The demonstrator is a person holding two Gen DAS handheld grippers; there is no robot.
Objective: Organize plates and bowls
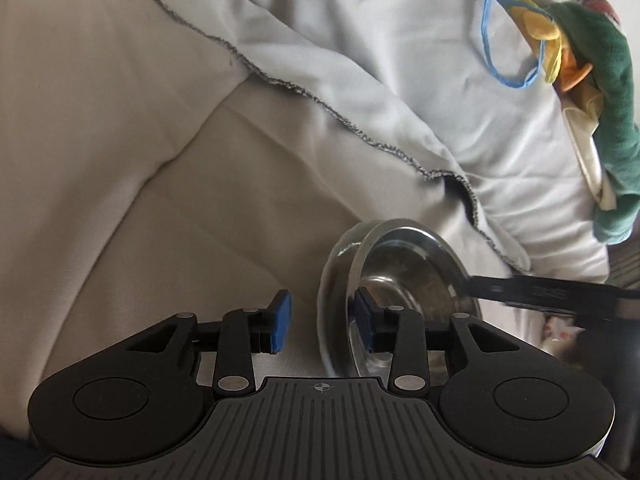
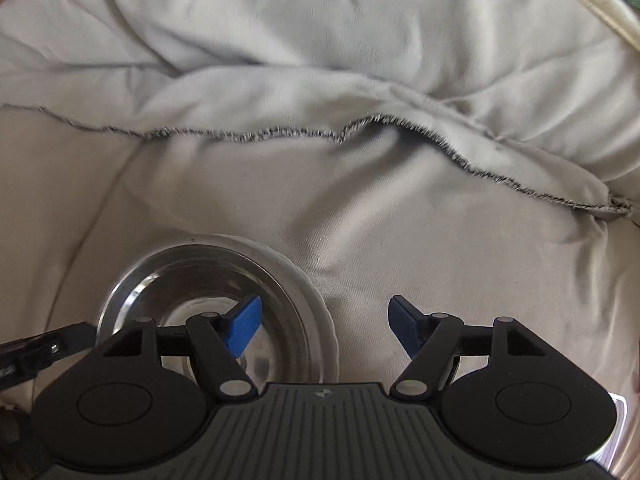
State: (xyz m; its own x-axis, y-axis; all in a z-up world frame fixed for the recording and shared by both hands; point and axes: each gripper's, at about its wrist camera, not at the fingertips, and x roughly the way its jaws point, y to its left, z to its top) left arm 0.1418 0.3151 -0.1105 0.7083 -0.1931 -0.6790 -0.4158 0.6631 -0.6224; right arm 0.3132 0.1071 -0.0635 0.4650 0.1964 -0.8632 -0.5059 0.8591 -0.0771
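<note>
L claw [image 1: 323, 322] straddles bowl [image 1: 396, 280] rim — toy [image 1: 592, 92] only L view.

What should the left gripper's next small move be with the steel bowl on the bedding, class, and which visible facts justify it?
Probably close the left gripper on the steel bowl's rim. Its jaws stand open, with one blue pad inside the bowl and the other outside, so the wall seems to sit between them. The right gripper hangs open beside the bowl, holding nothing. The bowl rests on soft, wrinkled bedding, so a firm pinch before lifting seems wise.

Both hand-held grippers — left hand-held gripper [image 1: 322, 322], right hand-held gripper [image 2: 324, 326] — agape.
</note>
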